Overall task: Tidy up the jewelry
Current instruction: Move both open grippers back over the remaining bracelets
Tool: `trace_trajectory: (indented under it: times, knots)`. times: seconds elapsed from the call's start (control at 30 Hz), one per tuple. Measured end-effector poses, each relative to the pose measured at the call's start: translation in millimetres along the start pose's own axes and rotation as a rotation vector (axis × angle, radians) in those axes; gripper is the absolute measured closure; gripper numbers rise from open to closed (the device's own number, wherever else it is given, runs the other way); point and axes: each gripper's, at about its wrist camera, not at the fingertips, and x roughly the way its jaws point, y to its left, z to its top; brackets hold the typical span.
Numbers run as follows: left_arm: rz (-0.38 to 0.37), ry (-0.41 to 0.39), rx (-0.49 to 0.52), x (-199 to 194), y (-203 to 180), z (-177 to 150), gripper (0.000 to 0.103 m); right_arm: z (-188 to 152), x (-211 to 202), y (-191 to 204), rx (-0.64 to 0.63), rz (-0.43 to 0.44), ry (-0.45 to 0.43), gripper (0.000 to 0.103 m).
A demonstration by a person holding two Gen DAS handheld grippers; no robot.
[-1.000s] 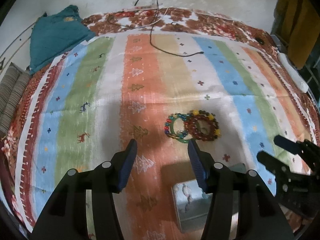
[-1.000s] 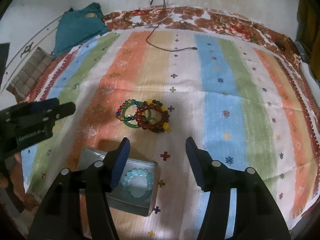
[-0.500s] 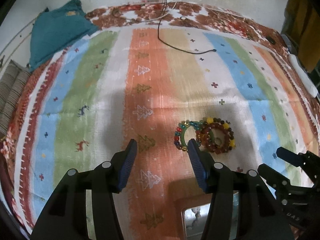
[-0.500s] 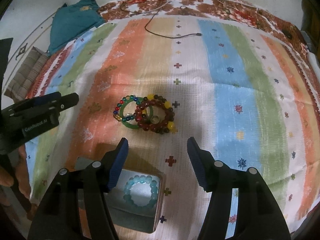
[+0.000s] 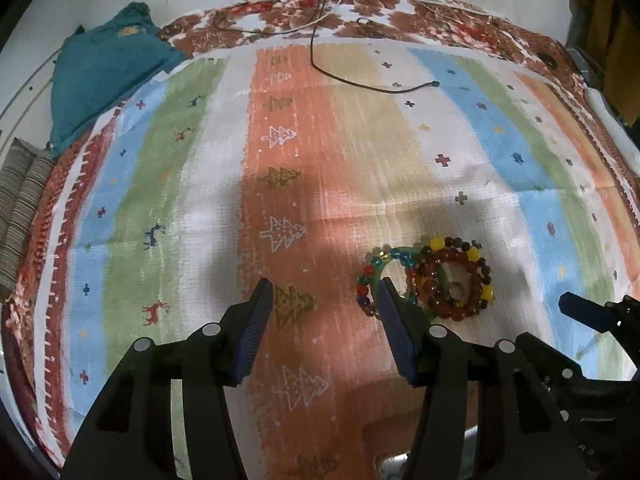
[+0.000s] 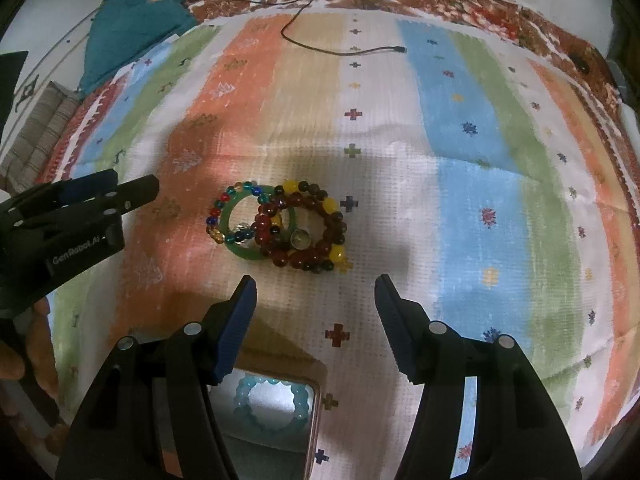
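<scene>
Overlapping beaded bracelets [image 6: 280, 226], red, yellow, multicoloured, green bangle [image 6: 236, 250]

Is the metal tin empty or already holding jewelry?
Not empty: the metal tin is open, with a light blue bead bracelet lying inside.

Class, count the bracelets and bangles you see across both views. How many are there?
4: a light blue bead bracelet in the tin; a green bangle, multicoloured bead bracelet and dark red bead bracelet piled overlapping on the cloth. More may be hidden.

Striped bedspread [image 6: 460, 152] carries bracelets [image 6: 280, 228], tin [image 6: 280, 432], cable [image 6: 340, 50].
</scene>
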Motion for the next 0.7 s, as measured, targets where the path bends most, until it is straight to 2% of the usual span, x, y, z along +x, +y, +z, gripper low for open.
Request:
trace_trajectory:
  times: [0.4, 0.5, 0.7]
  knots:
    - [0.002, 0.045, -0.008, 28.3, 4.2, 9.9, 0.049, 9.8, 20.1, 20.9, -0.106, 0.026, 0.024, 0.042]
    - [-0.028, 0.064, -0.022, 35.0, 5.3, 12.7, 0.049, 12.9, 24.4, 24.5, -0.13, 0.036, 0.023, 0.042]
    - [-0.018, 0.1, 0.015, 52.7, -1.6, 12.0, 0.049, 16.0, 39.8, 26.3, -0.154, 0.045, 0.053, 0.042]
